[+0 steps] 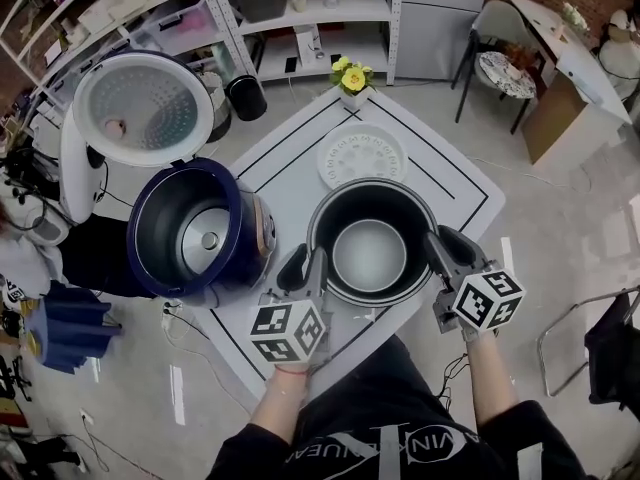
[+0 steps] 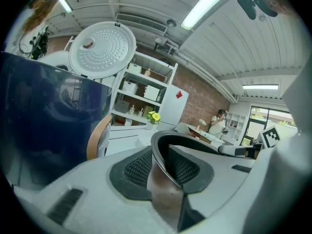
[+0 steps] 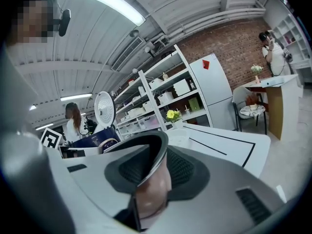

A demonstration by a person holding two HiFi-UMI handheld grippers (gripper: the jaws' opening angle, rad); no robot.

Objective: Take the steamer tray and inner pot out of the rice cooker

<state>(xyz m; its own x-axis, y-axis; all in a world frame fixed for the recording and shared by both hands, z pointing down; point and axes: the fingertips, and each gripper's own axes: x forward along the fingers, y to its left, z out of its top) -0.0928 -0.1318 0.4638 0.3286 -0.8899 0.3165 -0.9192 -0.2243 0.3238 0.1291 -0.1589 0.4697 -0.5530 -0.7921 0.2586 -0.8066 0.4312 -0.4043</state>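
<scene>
The dark inner pot (image 1: 370, 190), with a pale grey inside, is over the front of the white table (image 1: 290, 158); whether it rests there I cannot tell. My left gripper (image 1: 308, 263) is shut on its left rim, and my right gripper (image 1: 440, 240) is shut on its right rim. In the left gripper view the pot's rim (image 2: 163, 139) runs between the ribbed pads (image 2: 136, 168). The right gripper view shows the rim (image 3: 155, 145) clamped the same way. The white perforated steamer tray (image 1: 362, 156) lies flat on the table behind the pot. The navy rice cooker (image 1: 200, 230) stands open at the left with nothing in it.
The cooker's lid (image 1: 143, 106) stands raised behind its body. A small vase of yellow flowers (image 1: 352, 80) sits at the table's far edge. Shelving (image 1: 300, 18) lines the back, and a chair (image 1: 500, 63) and desk stand at the right. People stand further off in both gripper views.
</scene>
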